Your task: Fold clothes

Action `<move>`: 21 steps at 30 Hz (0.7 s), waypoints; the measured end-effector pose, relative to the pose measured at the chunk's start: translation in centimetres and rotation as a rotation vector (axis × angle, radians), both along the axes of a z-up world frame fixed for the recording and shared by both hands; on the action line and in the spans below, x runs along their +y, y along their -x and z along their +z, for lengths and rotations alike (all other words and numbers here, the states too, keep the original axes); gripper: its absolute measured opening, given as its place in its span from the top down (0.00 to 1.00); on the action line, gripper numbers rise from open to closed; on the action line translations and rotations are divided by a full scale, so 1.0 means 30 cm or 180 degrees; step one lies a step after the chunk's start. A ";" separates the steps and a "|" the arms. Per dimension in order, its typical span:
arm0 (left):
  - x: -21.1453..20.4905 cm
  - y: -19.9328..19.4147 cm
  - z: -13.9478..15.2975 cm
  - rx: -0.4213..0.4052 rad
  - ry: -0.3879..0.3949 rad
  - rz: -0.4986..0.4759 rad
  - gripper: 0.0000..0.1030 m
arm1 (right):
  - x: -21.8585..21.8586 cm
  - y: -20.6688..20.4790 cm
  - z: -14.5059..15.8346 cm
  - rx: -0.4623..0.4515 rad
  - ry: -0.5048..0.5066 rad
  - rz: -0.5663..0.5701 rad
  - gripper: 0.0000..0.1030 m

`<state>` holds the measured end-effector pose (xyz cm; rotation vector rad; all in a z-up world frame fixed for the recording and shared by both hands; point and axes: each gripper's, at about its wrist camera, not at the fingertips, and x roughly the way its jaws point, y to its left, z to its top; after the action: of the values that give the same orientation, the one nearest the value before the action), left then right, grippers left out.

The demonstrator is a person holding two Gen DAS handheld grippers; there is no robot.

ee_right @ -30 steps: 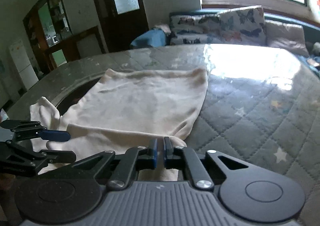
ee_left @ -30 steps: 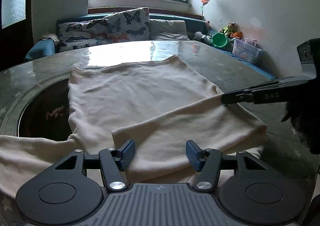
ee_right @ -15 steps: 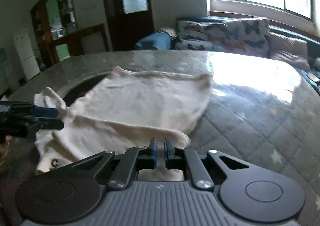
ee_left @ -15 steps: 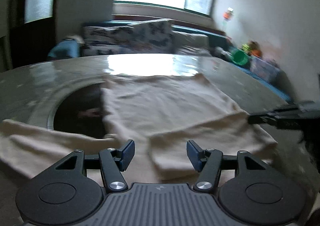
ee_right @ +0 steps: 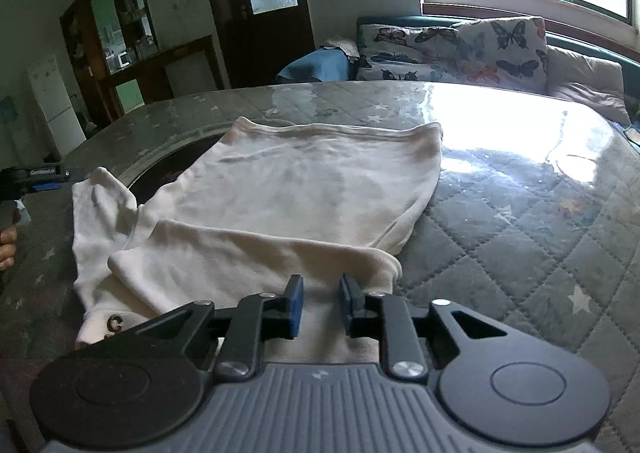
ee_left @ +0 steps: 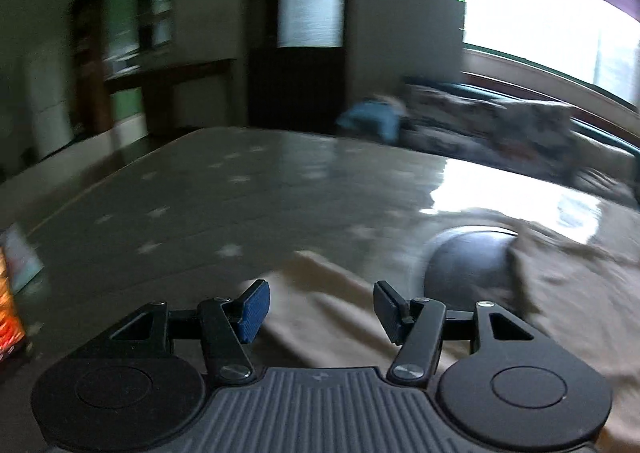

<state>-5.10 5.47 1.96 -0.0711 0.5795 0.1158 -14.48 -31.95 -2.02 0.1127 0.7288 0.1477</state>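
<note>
cream knit garment (ee_right: 296,197), soft and faintly ribbed at the hem, lies flat on the table (ee_right: 520,229), one sleeve folded across its near edge. table top is grey quilted fabric with stars under a glossy sheet, with a dark round inset. right gripper (ee_right: 320,303): jaws have just been opening, a narrow gap over the cloth, pads not pressing. left gripper (ee_left: 320,305): fingers spread wide above a sleeve, nothing pinched.

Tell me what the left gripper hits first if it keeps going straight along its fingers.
Most likely the cream garment: the open left gripper points down at the sleeve spread between and just beyond its fingertips. The view is blurred, so depth is uncertain.
</note>
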 end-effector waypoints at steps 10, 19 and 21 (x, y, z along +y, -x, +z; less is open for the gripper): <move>0.077 -0.076 -0.052 0.0180 0.0132 0.0289 0.55 | -0.001 0.003 0.006 -0.0004 -0.0033 -0.0028 0.80; 0.097 -0.082 -0.046 0.0173 0.0261 0.0334 0.93 | -0.002 0.014 0.013 -0.0036 -0.0072 -0.0068 0.79; 0.098 -0.068 -0.028 0.0135 0.0339 0.0289 0.94 | -0.003 0.017 0.018 -0.0050 -0.0081 -0.0077 0.79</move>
<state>-3.07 8.42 1.14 -0.1990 0.6247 0.1750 -15.00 -32.05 -1.48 0.1445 0.7099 0.1348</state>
